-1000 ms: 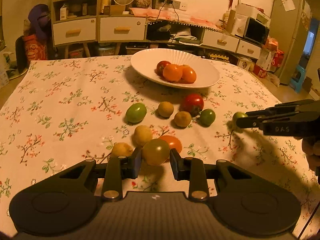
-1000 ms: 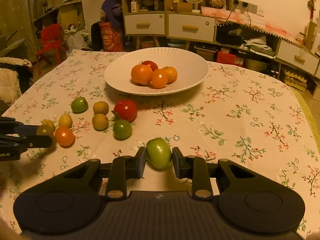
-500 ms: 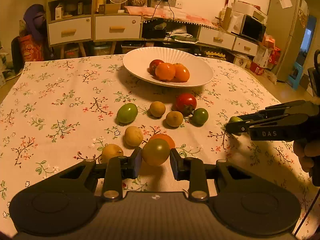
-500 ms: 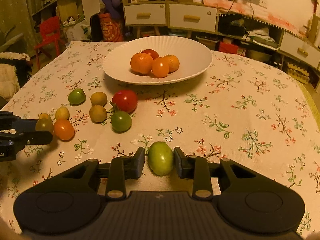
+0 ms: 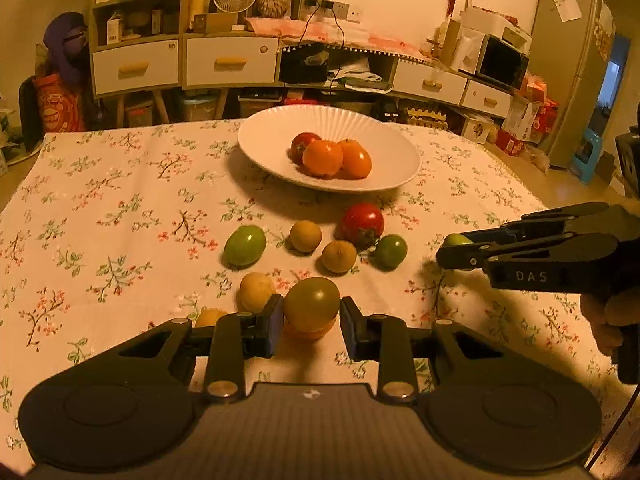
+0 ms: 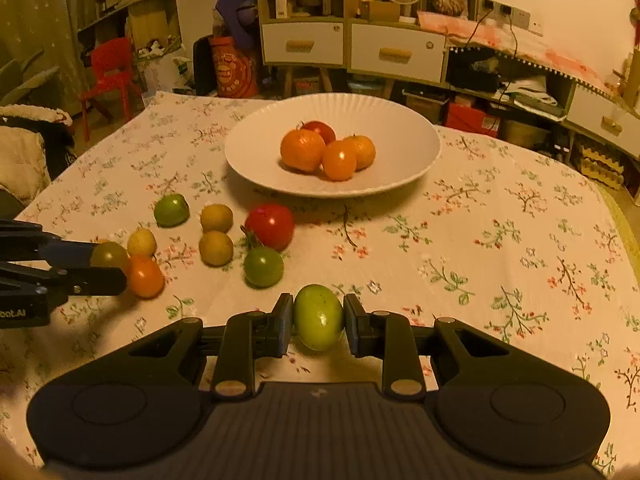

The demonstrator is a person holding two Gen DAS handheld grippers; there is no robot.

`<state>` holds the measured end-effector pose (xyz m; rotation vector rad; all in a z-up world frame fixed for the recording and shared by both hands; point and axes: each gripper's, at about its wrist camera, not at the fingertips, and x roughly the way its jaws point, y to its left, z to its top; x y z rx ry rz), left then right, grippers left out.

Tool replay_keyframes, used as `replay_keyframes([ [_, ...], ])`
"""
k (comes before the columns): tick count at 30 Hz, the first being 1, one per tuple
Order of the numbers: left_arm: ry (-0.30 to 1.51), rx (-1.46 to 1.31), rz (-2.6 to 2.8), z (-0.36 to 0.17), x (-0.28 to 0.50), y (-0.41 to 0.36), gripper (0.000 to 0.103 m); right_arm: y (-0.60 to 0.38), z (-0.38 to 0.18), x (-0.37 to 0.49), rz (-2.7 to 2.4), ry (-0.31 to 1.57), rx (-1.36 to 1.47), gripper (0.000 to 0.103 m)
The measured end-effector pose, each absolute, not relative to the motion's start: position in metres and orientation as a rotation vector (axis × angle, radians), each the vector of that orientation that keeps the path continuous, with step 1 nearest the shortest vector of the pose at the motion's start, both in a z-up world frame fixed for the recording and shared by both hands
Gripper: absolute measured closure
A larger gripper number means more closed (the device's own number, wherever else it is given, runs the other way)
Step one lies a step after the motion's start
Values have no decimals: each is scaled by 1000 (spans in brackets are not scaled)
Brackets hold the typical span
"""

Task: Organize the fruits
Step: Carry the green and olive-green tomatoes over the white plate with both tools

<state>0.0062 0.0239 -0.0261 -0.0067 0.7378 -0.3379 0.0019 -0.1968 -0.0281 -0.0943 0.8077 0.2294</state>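
My left gripper [image 5: 308, 312] is shut on an olive-green tomato [image 5: 312, 303], low over the flowered tablecloth [image 5: 120, 208]. An orange fruit [image 5: 310, 332] lies partly hidden right under it. My right gripper [image 6: 318, 320] is shut on a bright green tomato [image 6: 318, 317], out at the right of the loose fruit. Each gripper shows in the other's view: the left gripper [image 6: 108, 268] and the right gripper [image 5: 448, 252]. A white plate [image 6: 256, 152] at the back holds oranges [image 6: 303, 149] and a red tomato [image 6: 322, 130].
Loose on the cloth lie a red tomato [image 5: 362, 224], a small green tomato [image 5: 390, 252], a larger green one [image 5: 245, 245], two brown round fruits [image 5: 305, 236] and pale yellow ones [image 5: 256, 292]. A hand [image 5: 612, 316] grips the right tool. Cabinets stand behind the table.
Both grippers keep their tomatoes. The left wrist view has crept forward a little, so the orange fruit is now mostly hidden under the held olive tomato.
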Motion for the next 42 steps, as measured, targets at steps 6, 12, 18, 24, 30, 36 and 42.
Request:
replay_keyframes([
  [6, 709, 1, -353, -19, 13, 12, 84, -192, -21, 5, 238, 794, -89, 79],
  [12, 686, -11, -357, -10, 22, 1, 84, -190, -15, 10, 239, 775, -78, 79],
  [18, 655, -18, -343, -1, 36, -8, 84, -190, -10, 19, 240, 766, -58, 79],
  [24, 675, -44, -331, 1, 60, -7, 84, -197, -4, 37, 243, 767, -11, 79],
  [30, 692, -62, -315, -2, 89, -8, 84, -204, -6, 57, 242, 774, 37, 79],
  [36, 701, -77, -313, -1, 113, -13, 84, -209, -7, 73, 222, 770, 40, 79],
  [42, 702, -65, -325, 1, 138, -23, 84, -215, -10, 91, 200, 763, 48, 79],
])
